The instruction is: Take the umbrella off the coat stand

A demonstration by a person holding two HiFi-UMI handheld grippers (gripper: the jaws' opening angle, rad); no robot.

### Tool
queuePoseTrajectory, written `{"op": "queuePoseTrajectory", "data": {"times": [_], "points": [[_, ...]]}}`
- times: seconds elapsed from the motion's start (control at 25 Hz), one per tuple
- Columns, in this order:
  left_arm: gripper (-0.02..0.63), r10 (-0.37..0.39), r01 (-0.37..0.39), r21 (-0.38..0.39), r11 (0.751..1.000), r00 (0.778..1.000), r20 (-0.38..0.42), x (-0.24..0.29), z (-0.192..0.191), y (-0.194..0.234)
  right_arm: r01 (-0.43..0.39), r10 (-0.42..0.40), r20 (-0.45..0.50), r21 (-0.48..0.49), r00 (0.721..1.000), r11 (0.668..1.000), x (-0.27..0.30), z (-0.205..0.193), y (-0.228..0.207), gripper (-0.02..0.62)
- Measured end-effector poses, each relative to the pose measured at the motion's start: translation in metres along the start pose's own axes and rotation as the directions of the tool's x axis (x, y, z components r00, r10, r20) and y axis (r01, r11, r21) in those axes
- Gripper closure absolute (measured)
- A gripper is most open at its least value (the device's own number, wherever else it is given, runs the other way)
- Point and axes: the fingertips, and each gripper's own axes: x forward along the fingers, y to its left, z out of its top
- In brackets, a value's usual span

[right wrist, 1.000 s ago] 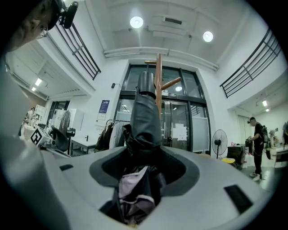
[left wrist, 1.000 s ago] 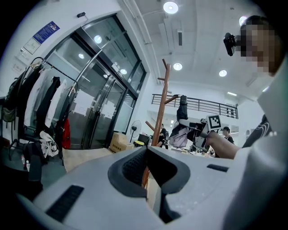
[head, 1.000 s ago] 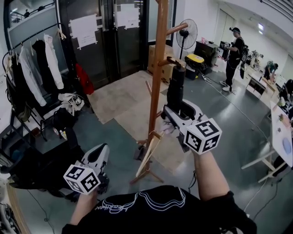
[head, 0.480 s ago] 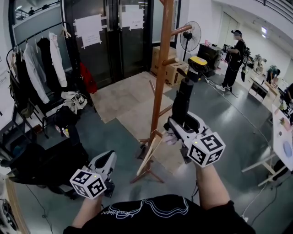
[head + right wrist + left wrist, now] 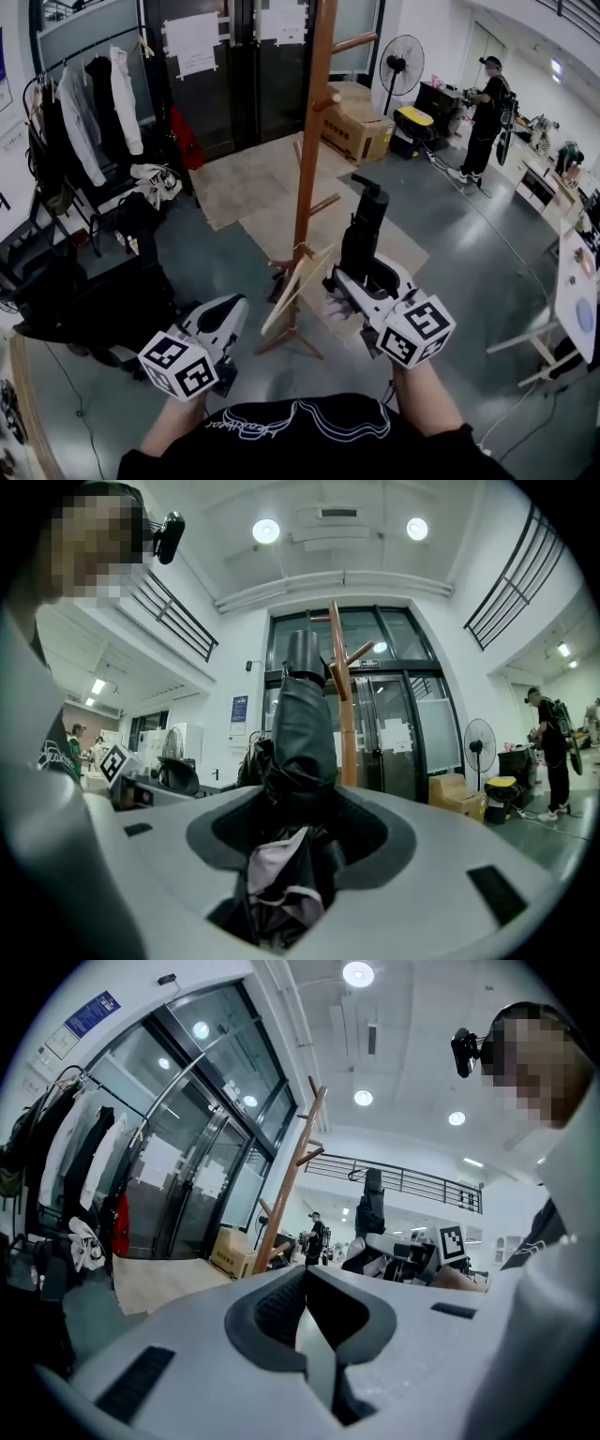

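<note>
A folded black umbrella (image 5: 362,228) stands upright in my right gripper (image 5: 360,274), whose jaws are shut on its lower part. It is off the wooden coat stand (image 5: 313,122) and hangs to the right of the pole, apart from it. In the right gripper view the umbrella (image 5: 304,731) fills the jaws, its pale lining bunched low, with the coat stand (image 5: 345,700) behind it. My left gripper (image 5: 232,317) is low at the left, shut and empty. The left gripper view shows the left gripper's (image 5: 305,1279) tips meeting, the stand (image 5: 291,1176) and the held umbrella (image 5: 372,1206) farther off.
A clothes rack (image 5: 82,103) with hanging coats is at the left. Cardboard boxes (image 5: 358,131), a standing fan (image 5: 403,58) and a person (image 5: 487,103) are at the back right. A white table (image 5: 574,291) sits at the right. A wooden slat (image 5: 295,289) leans at the stand's base.
The umbrella has come away from the stand's peg, moving right of the pole and lower with my right gripper. The left gripper has shifted a little toward the stand.
</note>
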Motion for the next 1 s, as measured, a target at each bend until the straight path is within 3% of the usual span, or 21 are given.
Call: {"op": "queuePoseTrajectory", "data": {"times": [0.44,1.0], "points": [[0.601,-0.018,0.018,0.024,1.000,1.000,0.009,-0.007,-0.027,-0.098,-0.082,0.086,-0.041,0.090,0.995,0.993,-0.095,-0.043,0.028,0.373],[0.601,0.008,-0.010,0.067,0.998,1.000,0.030,-0.032,-0.042,-0.151,-0.158,0.160,-0.029,0.069,0.987,0.985,-0.146,-0.051,0.059,0.373]]}}
